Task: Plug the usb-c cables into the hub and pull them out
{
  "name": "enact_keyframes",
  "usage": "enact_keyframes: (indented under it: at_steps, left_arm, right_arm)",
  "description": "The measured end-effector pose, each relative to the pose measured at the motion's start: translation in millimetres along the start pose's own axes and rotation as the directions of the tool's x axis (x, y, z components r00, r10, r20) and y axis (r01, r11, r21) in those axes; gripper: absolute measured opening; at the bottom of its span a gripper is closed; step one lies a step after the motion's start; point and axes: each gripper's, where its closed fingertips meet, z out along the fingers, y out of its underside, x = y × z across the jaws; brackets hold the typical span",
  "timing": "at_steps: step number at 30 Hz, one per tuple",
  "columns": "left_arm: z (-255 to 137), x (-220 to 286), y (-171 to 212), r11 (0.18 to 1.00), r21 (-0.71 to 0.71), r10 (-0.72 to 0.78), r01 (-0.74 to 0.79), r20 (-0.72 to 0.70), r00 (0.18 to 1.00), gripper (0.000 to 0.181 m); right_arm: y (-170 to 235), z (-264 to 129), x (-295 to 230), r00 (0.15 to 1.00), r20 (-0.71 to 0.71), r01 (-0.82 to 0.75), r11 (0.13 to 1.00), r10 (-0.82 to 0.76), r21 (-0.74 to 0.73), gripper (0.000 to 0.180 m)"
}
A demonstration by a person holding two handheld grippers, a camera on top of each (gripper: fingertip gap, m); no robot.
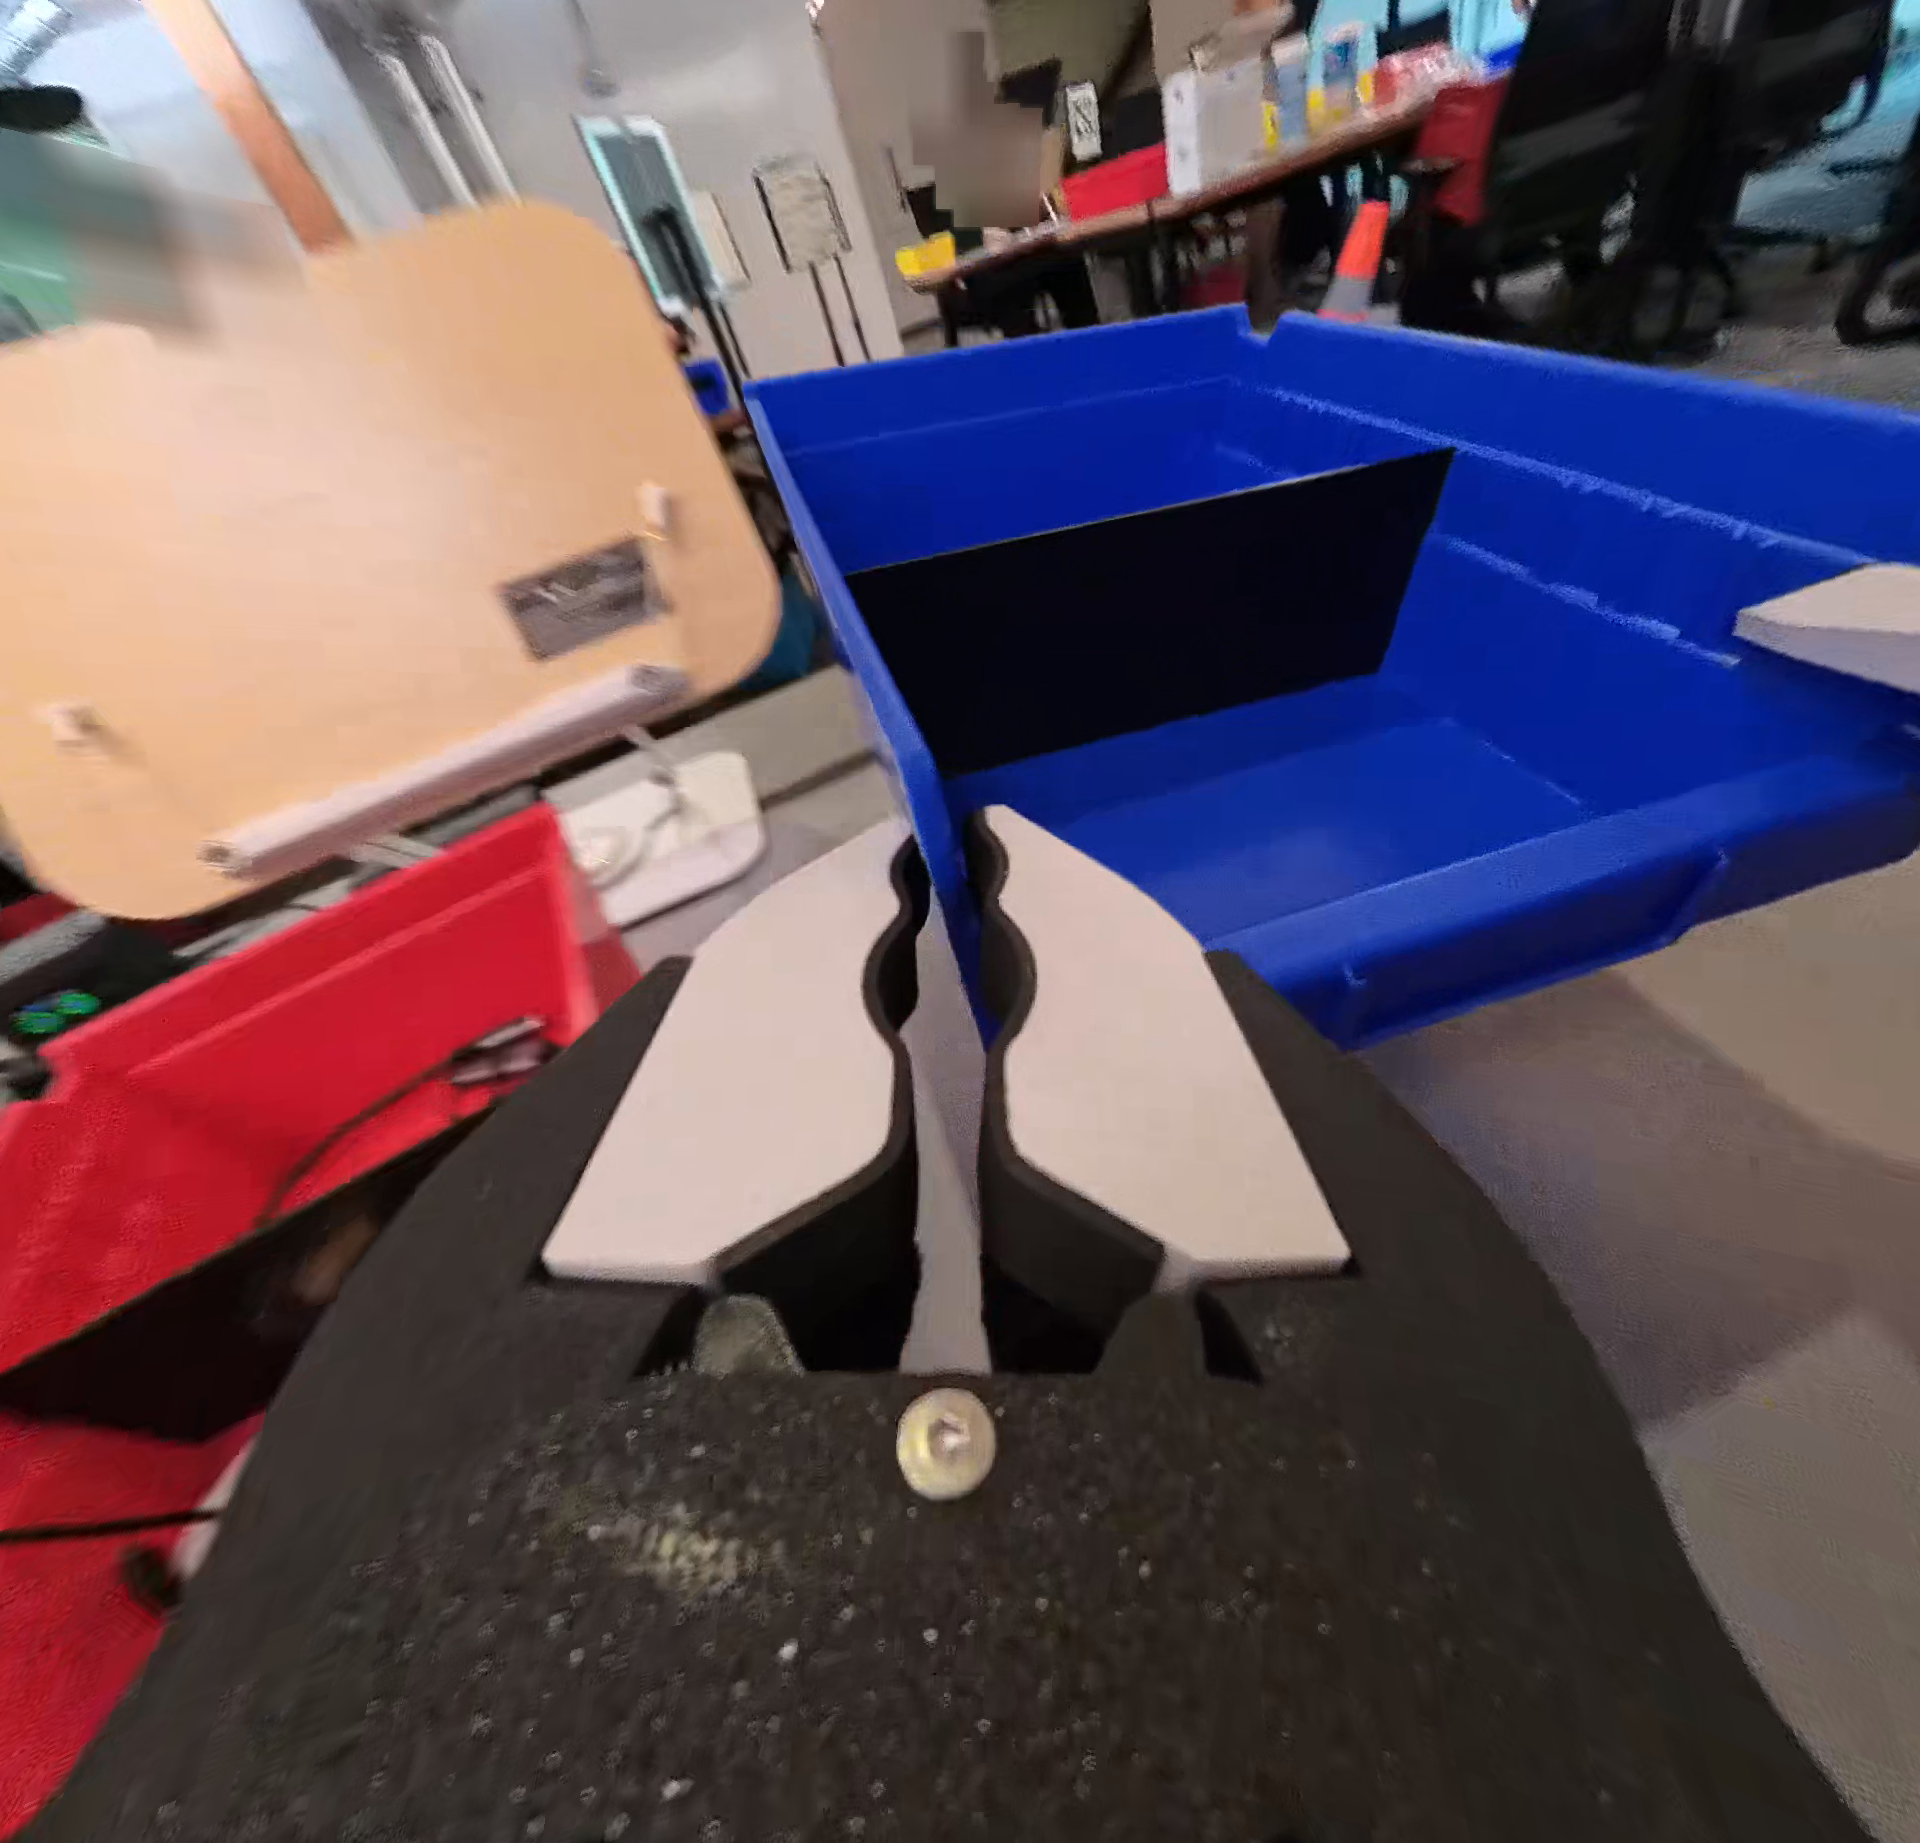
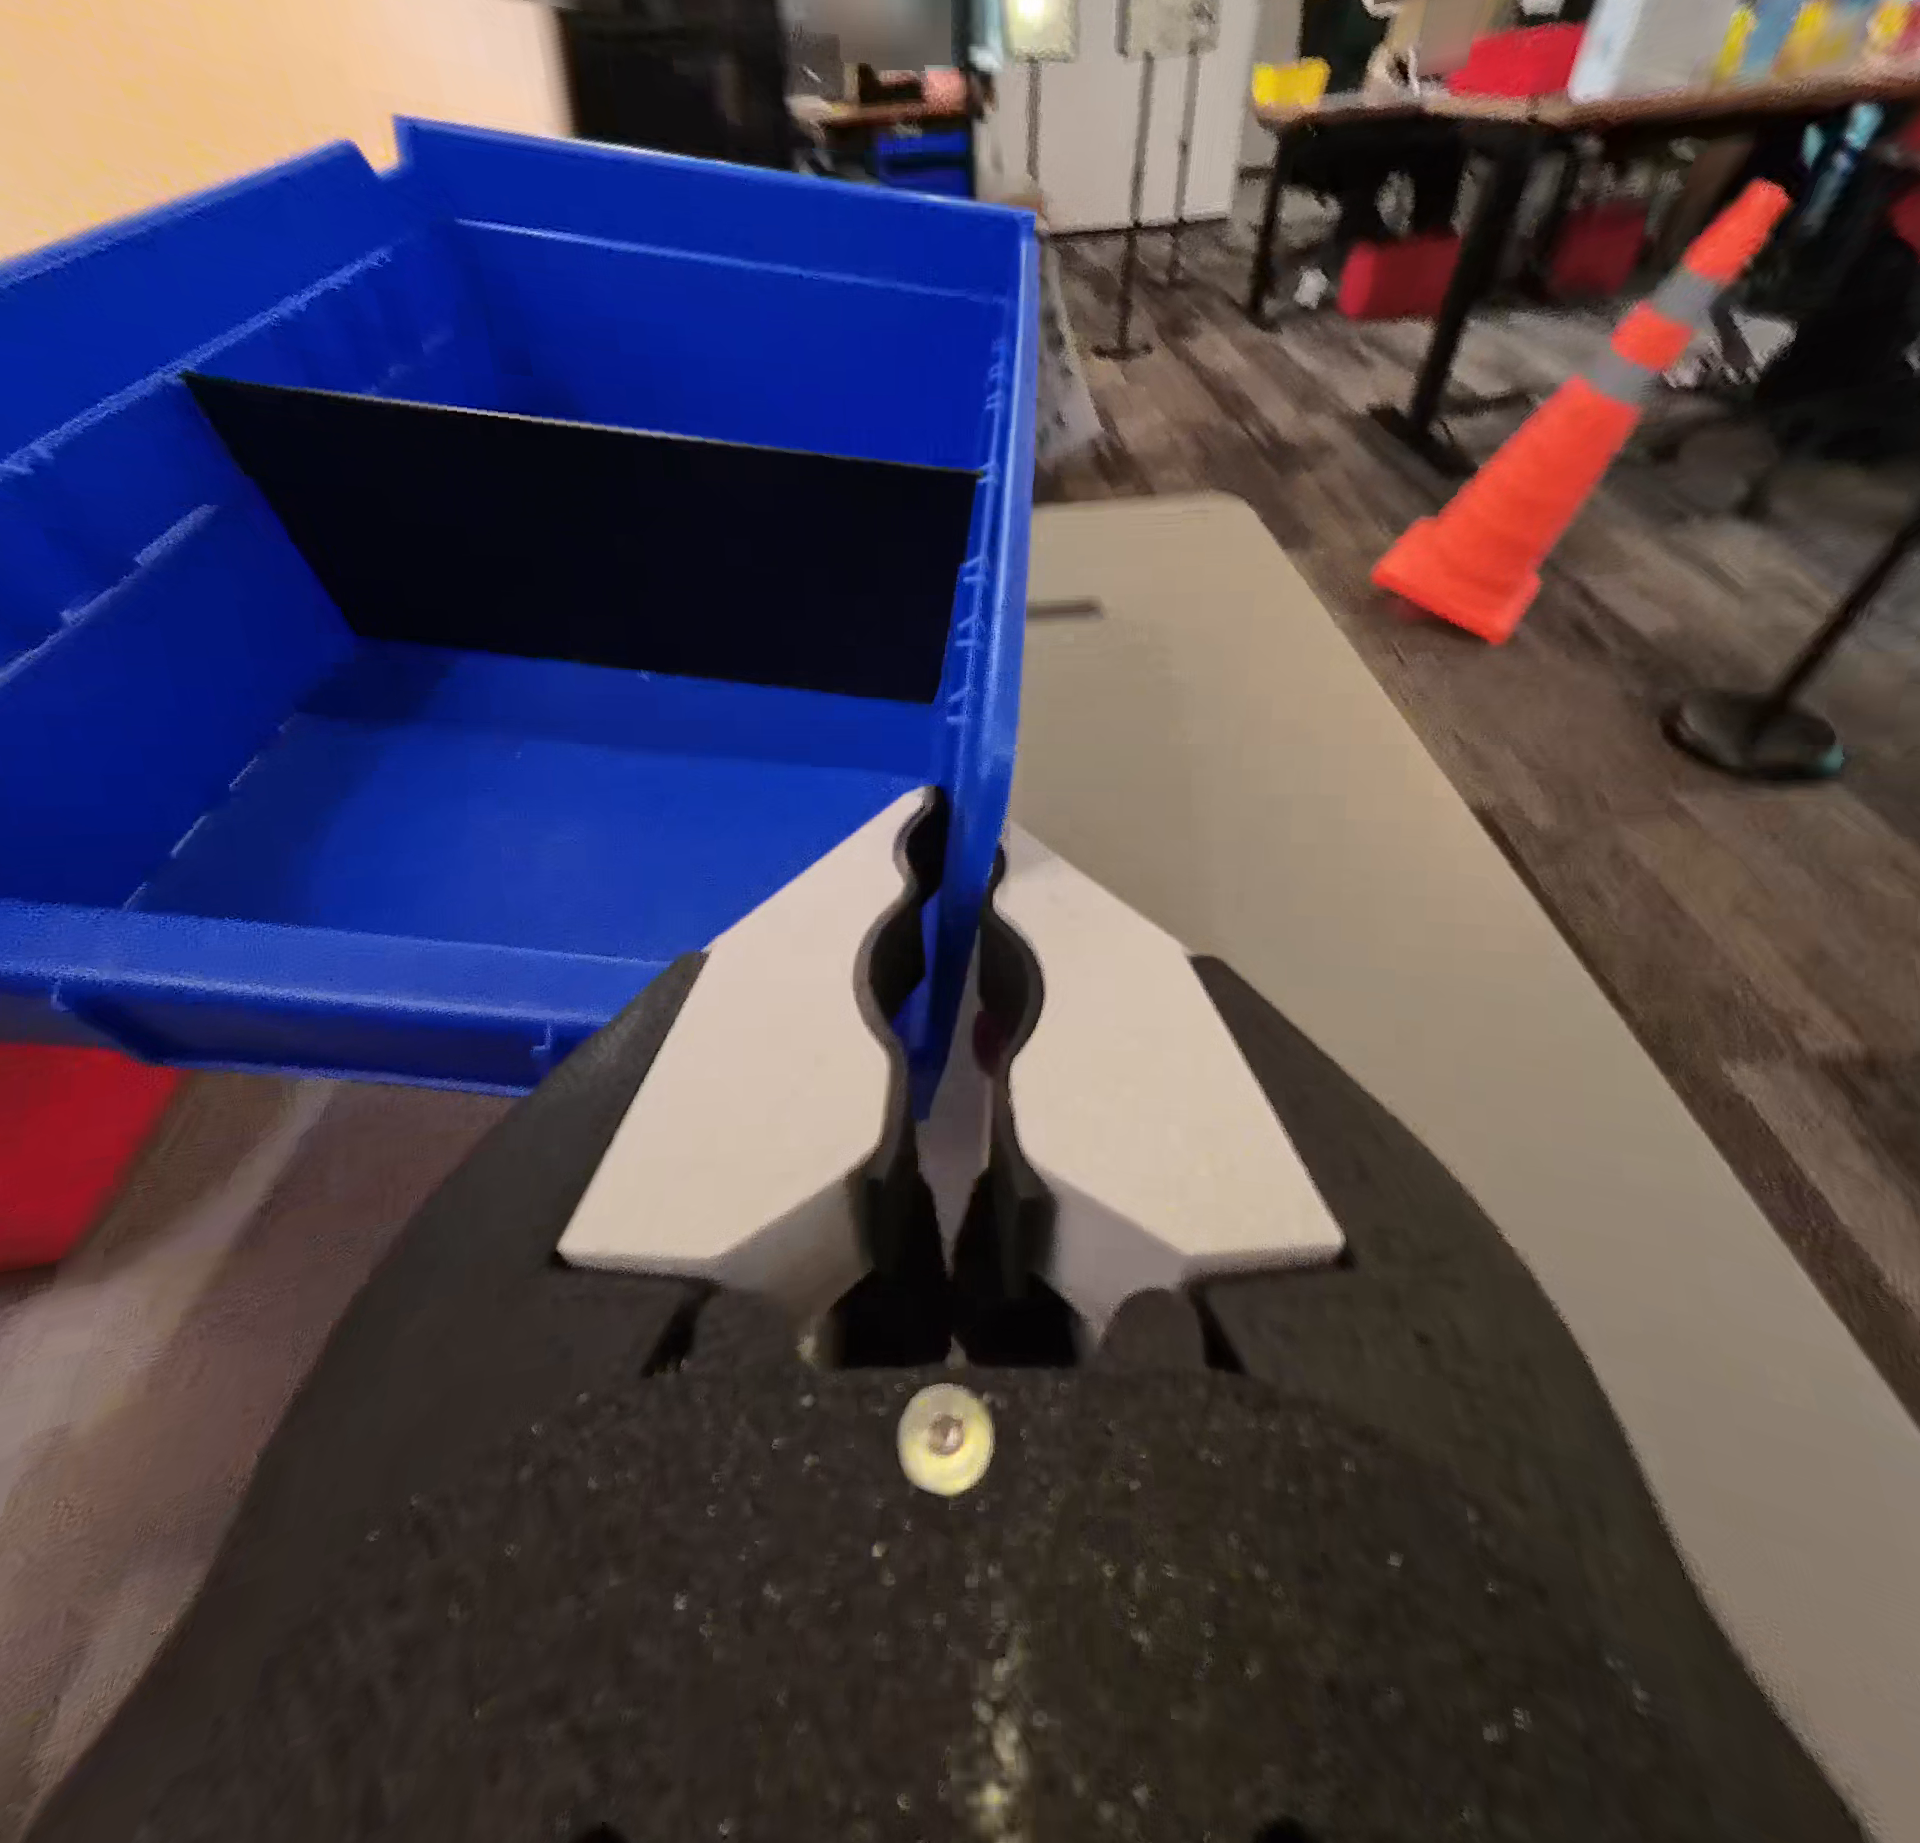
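A blue plastic bin with a black divider hangs tilted above the table. My left gripper is shut on its left side wall. My right gripper is shut on the right side wall of the bin. One right fingertip also shows at the edge of the left wrist view. The near compartment of the bin is empty. The divider hides the far compartment. I see no hub. Thin black cables cross a red bin at the left.
The red bin sits low at the left, with a black divider inside. A tan wooden board stands behind it. The grey table runs under the bin. An orange cone stands on the floor at the right. My hands' fingertips stand some 20 cm from each other.
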Motion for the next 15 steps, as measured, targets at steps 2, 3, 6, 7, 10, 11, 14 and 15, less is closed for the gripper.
enact_keyframes:
  at_steps: [2, 3, 6, 7, 10, 11, 14, 15]
  left_arm:
    - [14, 35, 22, 0.999, -0.042, 0.011, -0.012, -0.039, 0.999, 0.006]
    - [19, 46, 34, 0.998, -0.062, 0.014, -0.017, -0.053, 0.998, 0.007]
    - [30, 57, 67, 0.991, -0.137, 0.000, -0.006, -0.044, 0.999, 0.007]
    - [32, 54, 76, 0.987, -0.158, -0.015, 0.011, -0.027, 1.000, 0.007]
    - [37, 45, 97, 0.974, -0.223, -0.030, 0.036, 0.031, 0.999, 0.009]
    - [39, 42, 99, 0.971, -0.236, -0.036, 0.046, 0.046, 0.998, 0.008]
    - [42, 42, 100, 0.964, -0.248, -0.090, 0.096, 0.035, 0.995, 0.010]
    - [41, 45, 101, 0.961, -0.261, -0.098, 0.095, 0.004, 0.995, 0.008]
  right_arm:
    - [27, -1, 36, 0.998, -0.053, -0.026, 0.999, 0.024, -0.038, 0.001]
    - [38, 0, 48, 0.997, -0.071, -0.034, 0.998, 0.030, -0.060, 0.001]
    - [62, 10, 60, 0.997, -0.075, 0.020, 0.991, -0.030, -0.131, 0.001]
    - [68, 16, 58, 0.997, -0.059, 0.033, 0.988, -0.043, -0.153, 0.001]
    - [70, 44, 46, 0.994, -0.024, 0.100, 0.985, -0.104, -0.141, 0.002]
    - [71, 54, 44, 0.997, -0.026, 0.073, 0.985, -0.078, -0.157, 0.003]
    - [77, 55, 41, 0.999, -0.008, 0.030, 0.978, -0.033, -0.206, 0.002]
    - [78, 52, 43, 0.997, -0.010, 0.075, 0.974, -0.079, -0.213, 0.002]
